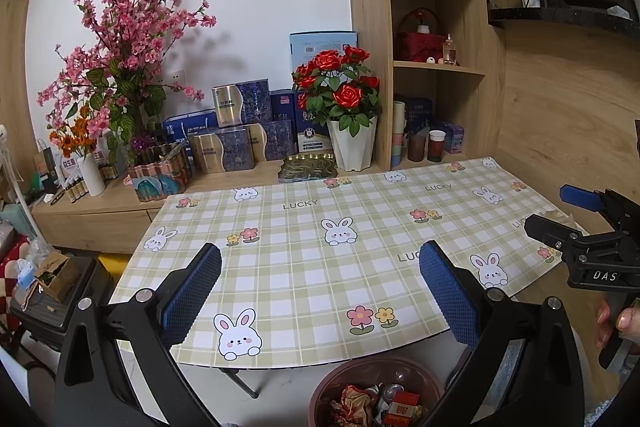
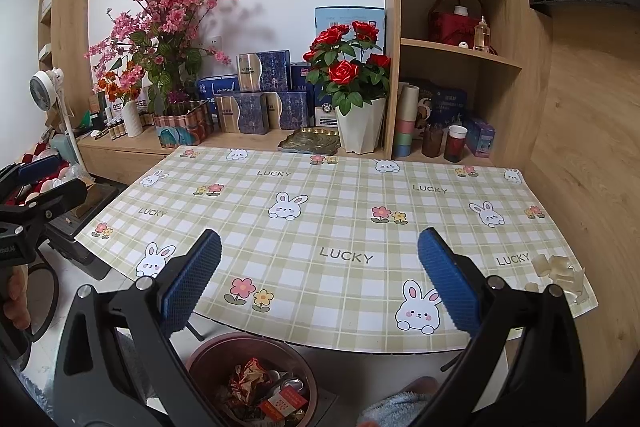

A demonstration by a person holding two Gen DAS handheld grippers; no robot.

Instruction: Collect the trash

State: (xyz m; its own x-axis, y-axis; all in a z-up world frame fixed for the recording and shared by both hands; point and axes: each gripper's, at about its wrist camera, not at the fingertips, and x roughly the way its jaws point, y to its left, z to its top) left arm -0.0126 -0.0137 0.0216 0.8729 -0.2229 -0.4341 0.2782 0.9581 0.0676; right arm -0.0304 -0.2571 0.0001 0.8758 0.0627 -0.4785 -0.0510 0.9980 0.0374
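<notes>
- Left wrist view: the left gripper (image 1: pixel 320 287) hangs over the near edge of the table (image 1: pixel 304 247) with its blue pads wide apart, nothing between them. The brown trash bin (image 1: pixel 376 393) sits on the floor right below that edge, with crumpled wrappers, a can and a red box inside. The right gripper (image 1: pixel 560 211) pokes in from the right, and I can't tell from here how far apart its fingers are.
- Right wrist view: the right gripper (image 2: pixel 320 281) is also spread wide and empty above the bunny tablecloth. A clear crumpled plastic package (image 2: pixel 558 273) lies on the table's near right corner, just right of the right finger and not touching it. The bin (image 2: pixel 252 379) is below the edge, left of centre.
</notes>
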